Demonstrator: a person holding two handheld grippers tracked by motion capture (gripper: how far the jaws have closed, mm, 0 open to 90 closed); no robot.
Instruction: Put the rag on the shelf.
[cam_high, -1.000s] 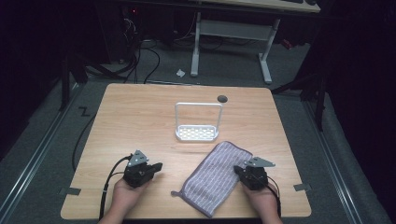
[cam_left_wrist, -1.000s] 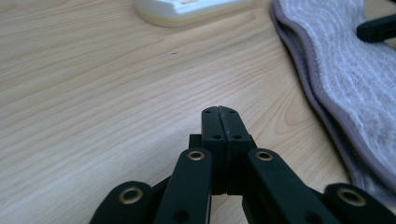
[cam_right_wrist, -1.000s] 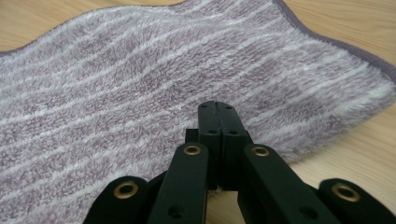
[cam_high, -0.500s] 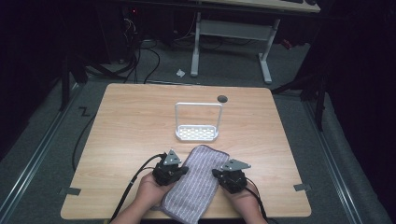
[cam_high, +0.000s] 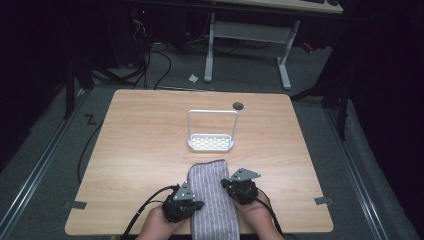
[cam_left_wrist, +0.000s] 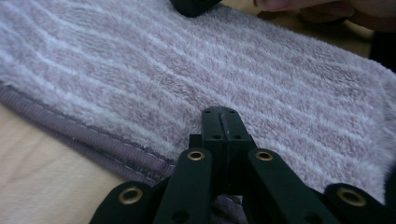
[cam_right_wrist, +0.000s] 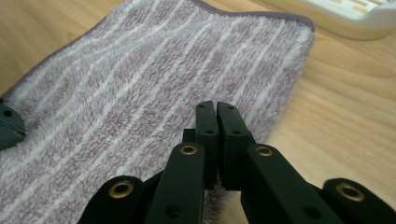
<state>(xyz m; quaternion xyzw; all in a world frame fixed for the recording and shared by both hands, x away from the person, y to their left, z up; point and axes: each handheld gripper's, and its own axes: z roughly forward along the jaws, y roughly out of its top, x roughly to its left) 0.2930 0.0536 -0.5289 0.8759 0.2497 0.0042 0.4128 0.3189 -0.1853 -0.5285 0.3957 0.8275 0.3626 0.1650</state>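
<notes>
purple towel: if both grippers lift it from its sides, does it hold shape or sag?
Likely sags: the towel is soft pile cloth, and its far edge already ripples in the right gripper view. Probably light, so the left gripper and right gripper should carry it easily. Its fuzzy nap likely grips the table, so pushing may bunch it.

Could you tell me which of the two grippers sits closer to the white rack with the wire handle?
The right gripper: it sits farther up the purple striped towel, toward the white rack, than the left gripper.

A dim lab: bare wooden table (cam_high: 150, 150); floor cables (cam_high: 150, 65); desk frame (cam_high: 247, 45) behind
</notes>
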